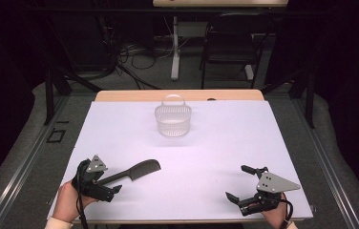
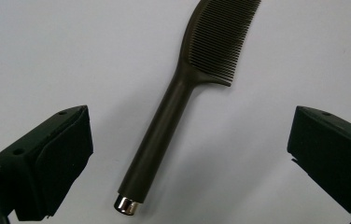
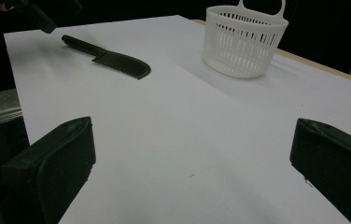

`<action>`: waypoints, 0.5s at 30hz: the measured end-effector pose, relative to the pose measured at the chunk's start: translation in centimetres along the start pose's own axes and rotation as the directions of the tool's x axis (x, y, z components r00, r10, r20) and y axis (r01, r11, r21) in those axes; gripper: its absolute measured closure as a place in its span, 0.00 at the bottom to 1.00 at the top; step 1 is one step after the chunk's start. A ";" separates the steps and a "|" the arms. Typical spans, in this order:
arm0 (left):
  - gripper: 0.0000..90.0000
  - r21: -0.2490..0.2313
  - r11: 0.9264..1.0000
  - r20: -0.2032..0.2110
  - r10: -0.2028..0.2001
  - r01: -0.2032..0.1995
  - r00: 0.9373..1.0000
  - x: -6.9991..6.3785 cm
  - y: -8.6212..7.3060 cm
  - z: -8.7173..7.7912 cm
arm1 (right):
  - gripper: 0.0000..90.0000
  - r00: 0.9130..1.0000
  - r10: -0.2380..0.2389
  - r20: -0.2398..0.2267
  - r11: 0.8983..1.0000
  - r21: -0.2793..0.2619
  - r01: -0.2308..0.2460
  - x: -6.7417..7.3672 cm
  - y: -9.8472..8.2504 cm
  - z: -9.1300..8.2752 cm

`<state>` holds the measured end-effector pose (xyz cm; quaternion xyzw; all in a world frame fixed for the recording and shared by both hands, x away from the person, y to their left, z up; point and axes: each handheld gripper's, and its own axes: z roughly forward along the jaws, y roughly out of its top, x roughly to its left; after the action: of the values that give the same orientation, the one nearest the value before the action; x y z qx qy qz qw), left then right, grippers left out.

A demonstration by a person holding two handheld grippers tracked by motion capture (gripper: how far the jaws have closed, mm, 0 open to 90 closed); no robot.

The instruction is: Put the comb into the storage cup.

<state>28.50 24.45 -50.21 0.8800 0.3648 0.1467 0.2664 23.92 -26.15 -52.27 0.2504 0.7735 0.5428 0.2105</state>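
A dark comb (image 1: 134, 172) with a long handle and a metal end cap lies flat on the white table (image 1: 225, 143), at the front left. My left gripper (image 1: 110, 183) hangs just above the handle's end, open. In the left gripper view the comb (image 2: 164, 126) lies between the wide-apart jaws, touching neither pad, with my left gripper (image 2: 190, 116) over it. My right gripper (image 1: 236, 182) rests open at the front right with nothing between its jaws. In the right gripper view the comb (image 3: 113, 58) lies far off to the left.
A white slatted basket (image 1: 173, 119) with a loop handle stands upright near the table's far edge, also seen as the basket (image 3: 243, 42) at upper right. Beyond the table are a black chair (image 1: 230, 47), a desk leg and floor cables.
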 end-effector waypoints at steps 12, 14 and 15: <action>0.00 0.048 0.992 0.040 0.115 -0.117 0.993 0.7 1.7 0.9 | 0.00 1.000 0.001 0.006 1.000 -0.001 -0.001 -0.1 0.0 0.0; 0.00 0.067 0.988 0.036 0.136 -0.138 0.990 0.7 2.0 1.1 | 0.00 1.000 0.002 0.004 1.000 -0.002 -0.002 -0.1 0.0 0.0; 0.00 0.071 0.987 0.035 0.140 -0.142 0.990 0.7 2.2 1.2 | 0.00 1.000 0.001 0.003 1.000 -0.001 -0.001 -0.1 0.0 0.0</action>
<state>30.77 23.23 -49.87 0.9148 0.3029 0.1384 0.2285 24.01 -26.22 -52.27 0.2516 0.7727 0.5431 0.2114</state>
